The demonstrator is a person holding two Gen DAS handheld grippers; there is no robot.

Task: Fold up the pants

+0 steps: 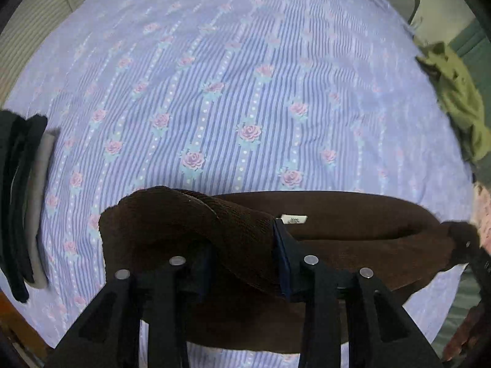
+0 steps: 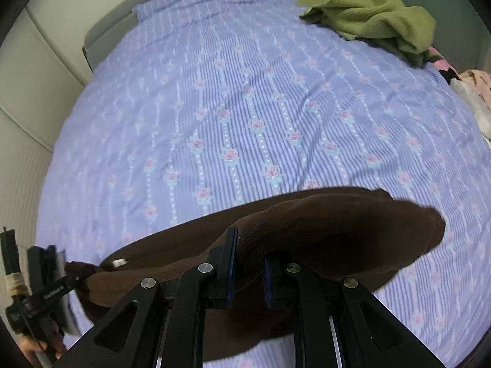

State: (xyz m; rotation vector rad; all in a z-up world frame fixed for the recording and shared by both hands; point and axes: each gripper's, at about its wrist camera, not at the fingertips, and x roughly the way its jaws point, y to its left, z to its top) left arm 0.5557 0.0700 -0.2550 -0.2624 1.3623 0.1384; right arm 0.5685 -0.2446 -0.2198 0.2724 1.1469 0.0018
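Across most of both views spreads the bed (image 2: 245,92), its blue striped sheet printed with roses. Low in each frame hang the brown pants (image 1: 353,239), waistband stretched between the two grippers and lifted off the sheet, a white label showing inside the band; the legs drop out of sight below the frame.

Bottom centre of the left view, the left gripper (image 1: 242,254) has its fingers closed down on a bunched fold of the waistband. Bottom centre of the right view, the right gripper (image 2: 248,263) pinches the other end the same way, fingers narrowed onto thick cloth.

Likely trouble: the knit is heavy and gathered unevenly, so one corner could slide out of a pinch as the pants are laid down, or the band could land twisted and spoil the fold. Pulling the hands too far apart would raise that risk.

At upper right of the right view lies a crumpled green sweater (image 2: 377,12), well apart from the pants, with pink cloth (image 2: 472,82) beyond it. A stack of dark folded clothes (image 1: 21,190) sits at the left edge of the left view. Neither blocks the open sheet ahead.
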